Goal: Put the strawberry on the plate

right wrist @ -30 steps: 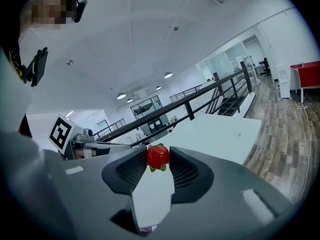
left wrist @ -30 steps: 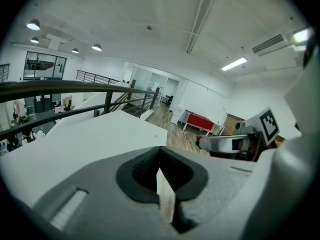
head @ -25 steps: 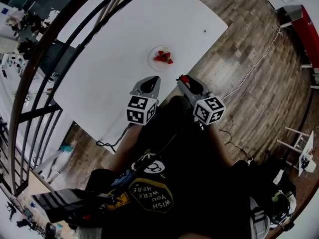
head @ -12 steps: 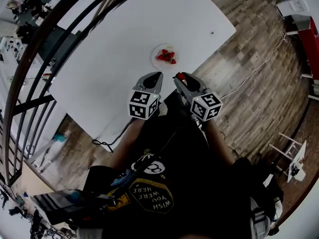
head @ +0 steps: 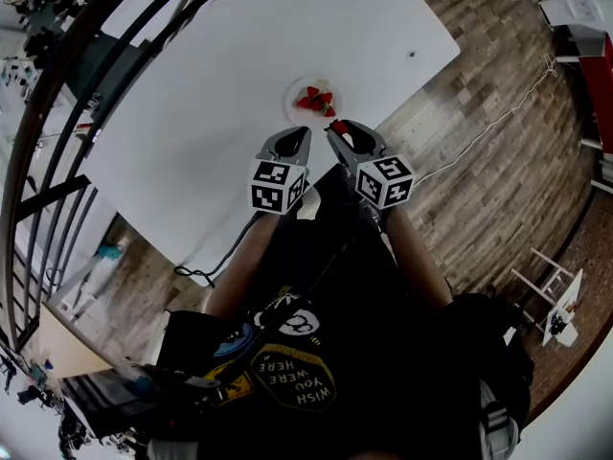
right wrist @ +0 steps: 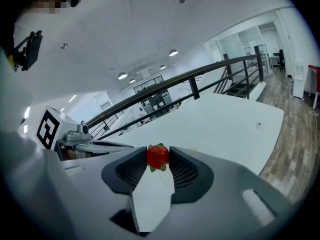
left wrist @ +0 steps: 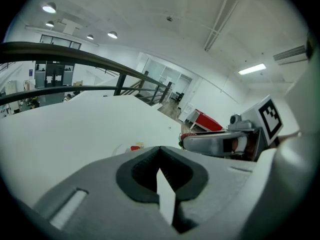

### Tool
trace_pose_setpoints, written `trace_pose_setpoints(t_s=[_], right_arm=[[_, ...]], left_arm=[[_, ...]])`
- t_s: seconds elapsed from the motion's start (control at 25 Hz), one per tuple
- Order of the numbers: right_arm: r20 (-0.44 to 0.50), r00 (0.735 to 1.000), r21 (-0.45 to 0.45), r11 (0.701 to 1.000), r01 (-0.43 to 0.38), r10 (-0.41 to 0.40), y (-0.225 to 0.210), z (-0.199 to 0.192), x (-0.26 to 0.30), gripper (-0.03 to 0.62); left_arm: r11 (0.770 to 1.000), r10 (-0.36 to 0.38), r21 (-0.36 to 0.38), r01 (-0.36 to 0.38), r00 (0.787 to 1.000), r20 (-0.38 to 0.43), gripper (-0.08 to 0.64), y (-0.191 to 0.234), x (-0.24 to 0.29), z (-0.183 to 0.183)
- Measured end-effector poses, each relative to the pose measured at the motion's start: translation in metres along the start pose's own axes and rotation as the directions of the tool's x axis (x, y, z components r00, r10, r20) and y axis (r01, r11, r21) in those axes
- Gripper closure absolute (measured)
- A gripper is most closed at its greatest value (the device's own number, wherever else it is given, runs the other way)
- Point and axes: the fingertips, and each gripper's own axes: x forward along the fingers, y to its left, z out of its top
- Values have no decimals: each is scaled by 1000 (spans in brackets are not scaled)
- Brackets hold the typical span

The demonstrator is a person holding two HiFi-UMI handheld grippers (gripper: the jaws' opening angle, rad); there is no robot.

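View from above: a person stands at the near edge of a white table [head: 220, 75] holding a two-jaw gripper in each hand, both angled down toward the tabletop.

The right gripper [head: 334, 128] is clamped on a small red strawberry [right wrist: 158, 156], pinched at the very tips of its jaws with the green leaves hanging below. In the head view the berry sits just short of a small white plate [head: 291, 113], which lies close to the table's near edge and already holds a few other strawberries [head: 316, 99].

The left gripper [head: 303, 135] is just beside the right one. Its jaws are closed tip to tip with nothing between them.

Likely risks from here: the berry is held only by the jaw tips, so it could slip out early and land on the table or roll off the nearby edge. Squeezing harder could bruise it. Lowering it carelessly could knock the berries already on the plate or push the plate. The grippers are close enough to bump each other.
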Motion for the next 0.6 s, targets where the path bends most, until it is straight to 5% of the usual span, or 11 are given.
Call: trace_pose_setpoints(t_s=[0.6], right_arm=[[-181,983,-66,997,31,-42,-40,-60,81,448]], left_arm=[[995,83,-43,-88,991,-106,557,51,53,-57]])
